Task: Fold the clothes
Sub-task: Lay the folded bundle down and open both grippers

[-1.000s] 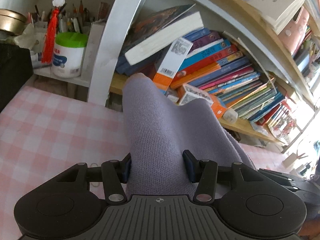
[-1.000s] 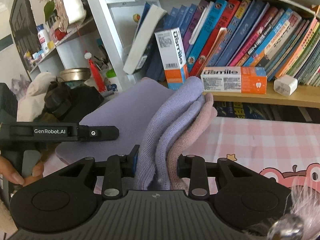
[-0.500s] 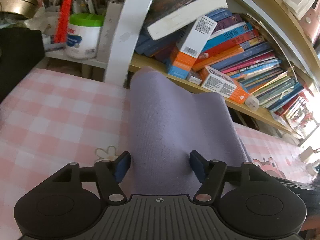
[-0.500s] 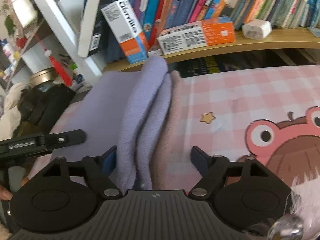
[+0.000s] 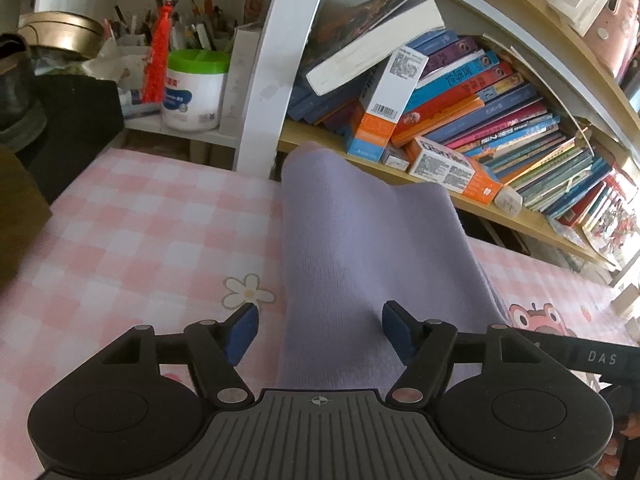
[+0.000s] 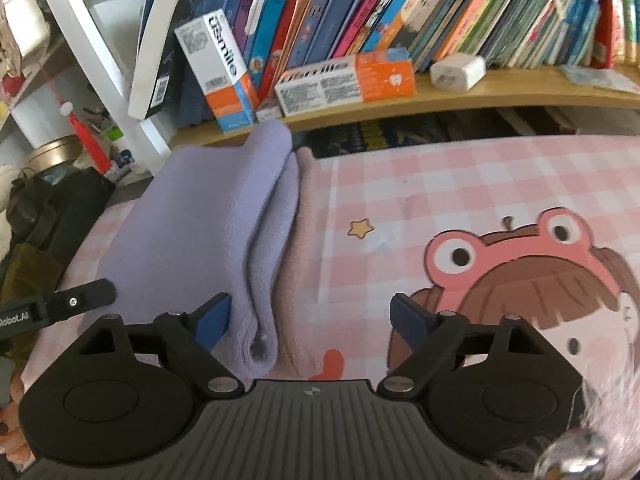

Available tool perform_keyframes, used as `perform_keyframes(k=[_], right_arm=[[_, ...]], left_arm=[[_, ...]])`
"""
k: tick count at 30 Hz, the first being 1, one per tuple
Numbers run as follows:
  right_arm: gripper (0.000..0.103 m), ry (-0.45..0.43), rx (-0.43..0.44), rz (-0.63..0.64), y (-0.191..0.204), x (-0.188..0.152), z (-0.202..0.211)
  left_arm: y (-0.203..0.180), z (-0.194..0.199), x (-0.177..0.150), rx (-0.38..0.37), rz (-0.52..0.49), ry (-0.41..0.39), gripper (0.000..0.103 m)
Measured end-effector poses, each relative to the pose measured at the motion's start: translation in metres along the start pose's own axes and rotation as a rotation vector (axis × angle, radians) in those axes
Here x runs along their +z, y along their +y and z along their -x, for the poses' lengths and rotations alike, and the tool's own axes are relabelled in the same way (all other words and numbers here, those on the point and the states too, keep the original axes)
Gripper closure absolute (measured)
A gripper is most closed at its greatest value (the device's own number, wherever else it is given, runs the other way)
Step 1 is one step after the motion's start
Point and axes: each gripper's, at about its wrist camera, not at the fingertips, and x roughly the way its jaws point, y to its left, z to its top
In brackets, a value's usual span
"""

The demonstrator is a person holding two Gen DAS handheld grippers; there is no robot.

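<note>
A folded lilac knit garment lies flat on the pink checked table cover, reaching back toward the bookshelf. My left gripper is open, its blue-padded fingers spread on either side of the garment's near end, gripping nothing. From the right wrist, the same lilac garment shows its stacked folded edges, with a pinkish layer beneath. My right gripper is open over that folded edge, its left pad against the cloth.
A wooden shelf packed with books and boxes runs along the table's far edge. A white upright post and a white tub stand at back left. Dark bags sit off the left edge. The cover has a cartoon print.
Both grippers went from shut on the lilac garment to open. The garment came down from a held-up bunch and now rests flat on the table.
</note>
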Motion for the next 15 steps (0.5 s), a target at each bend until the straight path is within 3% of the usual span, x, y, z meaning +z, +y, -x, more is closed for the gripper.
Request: perform_keyframes(k=[15], right_arm=[[0.018, -0.089, -0.134, 0.109, 0.009, -0.028, 0.058]], left_arm=[[-0.016, 0.041, -0.026, 0.059, -0.073, -0.048, 0.033]])
